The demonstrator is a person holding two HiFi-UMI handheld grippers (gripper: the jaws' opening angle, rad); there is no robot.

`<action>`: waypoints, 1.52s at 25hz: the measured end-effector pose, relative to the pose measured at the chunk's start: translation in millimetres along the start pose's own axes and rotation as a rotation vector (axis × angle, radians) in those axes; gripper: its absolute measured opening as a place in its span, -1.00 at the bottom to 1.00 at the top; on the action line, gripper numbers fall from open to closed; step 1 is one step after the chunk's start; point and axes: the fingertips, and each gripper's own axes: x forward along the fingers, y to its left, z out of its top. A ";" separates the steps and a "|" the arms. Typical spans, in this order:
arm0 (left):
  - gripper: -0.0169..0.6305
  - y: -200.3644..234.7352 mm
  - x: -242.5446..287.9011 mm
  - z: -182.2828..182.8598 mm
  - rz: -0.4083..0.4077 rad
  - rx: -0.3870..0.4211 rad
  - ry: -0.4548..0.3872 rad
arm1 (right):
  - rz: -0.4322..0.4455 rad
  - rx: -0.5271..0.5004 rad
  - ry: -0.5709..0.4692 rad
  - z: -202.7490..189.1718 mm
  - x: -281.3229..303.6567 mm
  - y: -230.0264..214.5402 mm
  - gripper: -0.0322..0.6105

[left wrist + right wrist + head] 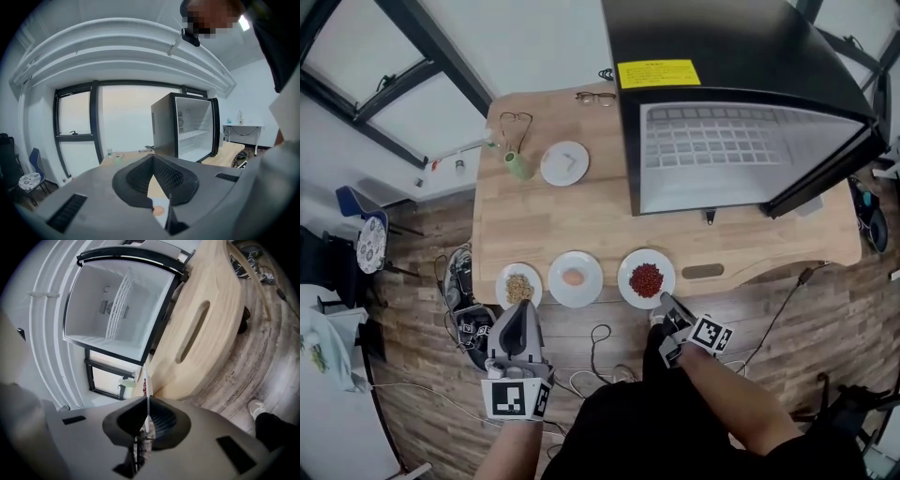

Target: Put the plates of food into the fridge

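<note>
Two grippers are working at the near edge of the light wooden table [544,225]. Right gripper [148,404] is clamping nearly shut on the thin rim of the round white plate of red food [628,267]; the rim is running edge-on between the pads. That plate is sitting on the table at the near edge, rightmost in a row of three.

Left gripper [152,158] is hanging just off the table edge, tips together, holding nothing, and pointing at the round white plate with an orange-pink lump [559,279], which is in the middle of the row. The round white plate of brown grains [503,283] is lying just left of it.

A fourth white plate [551,167] is resting farther back, near a green cup [517,166]. The black fridge [741,56] is standing on the table, door open, showing a white interior with a wire shelf [119,305].
</note>
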 end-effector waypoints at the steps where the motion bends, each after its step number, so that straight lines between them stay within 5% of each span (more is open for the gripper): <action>1: -0.94 0.7 0.8 1.3 0.001 -0.001 -0.002 | 0.004 0.003 -0.002 2.1 -1.1 4.0 -0.79; 12: -0.94 -7.3 17.5 26.8 -0.032 -0.001 -0.061 | 0.062 -0.001 -0.103 53.3 -33.1 47.1 -0.79; 18: -0.94 -16.6 25.1 40.1 -0.067 0.004 -0.105 | 0.165 -0.041 -0.150 76.5 -39.2 85.6 -0.79; 26: -0.94 -16.6 31.0 50.9 -0.069 -0.009 -0.134 | 0.148 -0.038 -0.172 103.0 -46.4 107.5 -0.79; 38: -0.94 -39.6 64.1 81.8 -0.061 0.011 -0.171 | 0.243 -0.052 -0.215 170.4 -49.3 151.7 -0.79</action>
